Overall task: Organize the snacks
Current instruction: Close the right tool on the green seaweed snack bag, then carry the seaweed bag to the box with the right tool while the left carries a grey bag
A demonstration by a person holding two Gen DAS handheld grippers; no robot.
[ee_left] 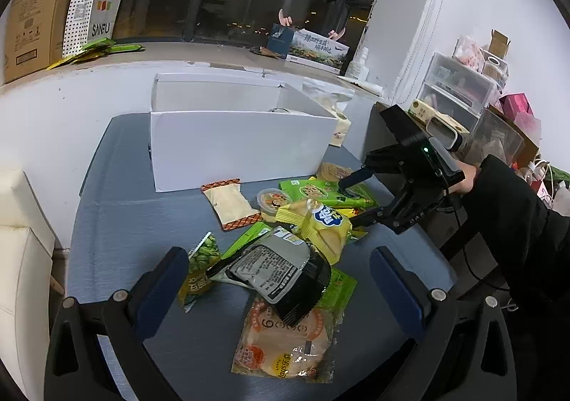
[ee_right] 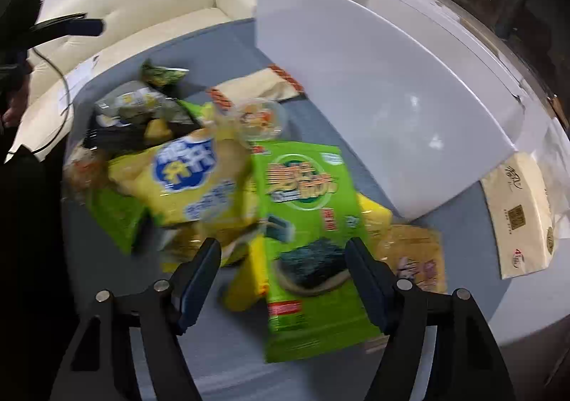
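Fingers (ee_right: 367, 287) of the right gripper (ee_right: 285, 280) stand apart on either side of a green seaweed packet (ee_right: 306, 223), which lies flat on the grey counter (ee_right: 228, 347); the pads do not yet press on it, though the picture is blurred. Fingers of the left gripper (ee_left: 285, 280) are spread wide and hold nothing, hovering over the near end of the snack pile (ee_left: 285, 240). That pile sits in the middle of the counter: a yellow bag (ee_left: 324, 226), a silver-and-black pouch (ee_left: 281, 269), a round cup (ee_left: 272, 199) and a tan packet with orange ends (ee_left: 231, 203). Behind it stands an open white box (ee_left: 235, 141), with a pack of tissues (ee_right: 520, 212) just beside its corner.
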